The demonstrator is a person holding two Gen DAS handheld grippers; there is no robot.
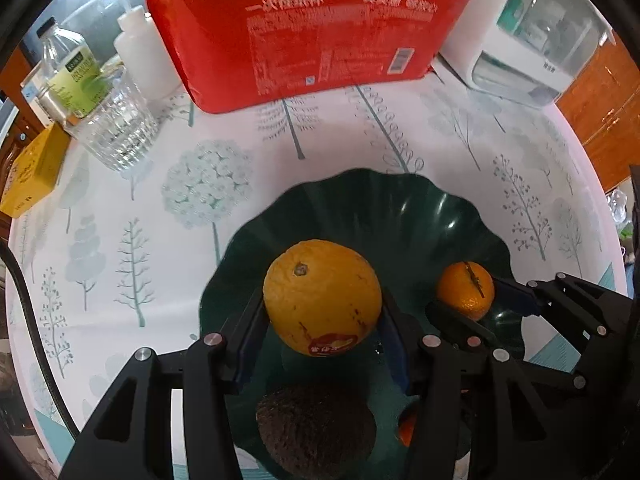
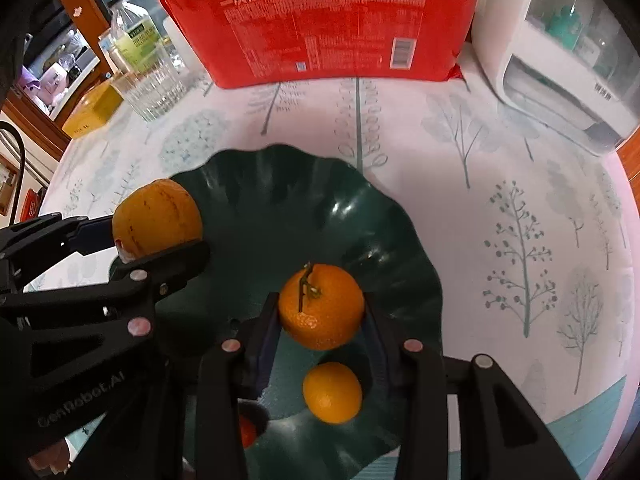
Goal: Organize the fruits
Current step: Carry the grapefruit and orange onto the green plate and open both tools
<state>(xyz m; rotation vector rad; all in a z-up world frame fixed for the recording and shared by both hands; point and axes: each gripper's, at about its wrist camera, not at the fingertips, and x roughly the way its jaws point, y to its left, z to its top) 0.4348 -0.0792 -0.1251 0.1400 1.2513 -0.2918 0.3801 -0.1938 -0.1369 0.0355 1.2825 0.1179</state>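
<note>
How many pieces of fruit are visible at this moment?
5, maybe more hidden: a large orange in the left gripper, a tangerine in the right gripper, a small orange, an avocado and a half-hidden orange piece in the green bowl.

Counted across both wrist views. Fruits: one large yellow-orange orange with a red sticker (image 1: 322, 302); one small orange mandarin with a green stem (image 2: 321, 306); one smaller stemless orange mandarin (image 2: 332, 392); one dark brown rough-skinned avocado (image 1: 316, 428); one partly hidden red-orange fruit (image 2: 247, 434), kind undetermined. Total fruits seen: five. Dishes: one dark green scalloped glossy bowl (image 2: 288, 208). Black two-finger grippers: two, left (image 1: 320, 320) and right (image 2: 320, 320). Background items: one red printed package (image 1: 308, 36), one clear ribbed drinking glass (image 1: 120, 128), one clear bottle with green label (image 1: 72, 68), one white squeeze bottle (image 1: 140, 52), one yellow carton (image 1: 32, 172), one white appliance (image 2: 560, 76).
</note>
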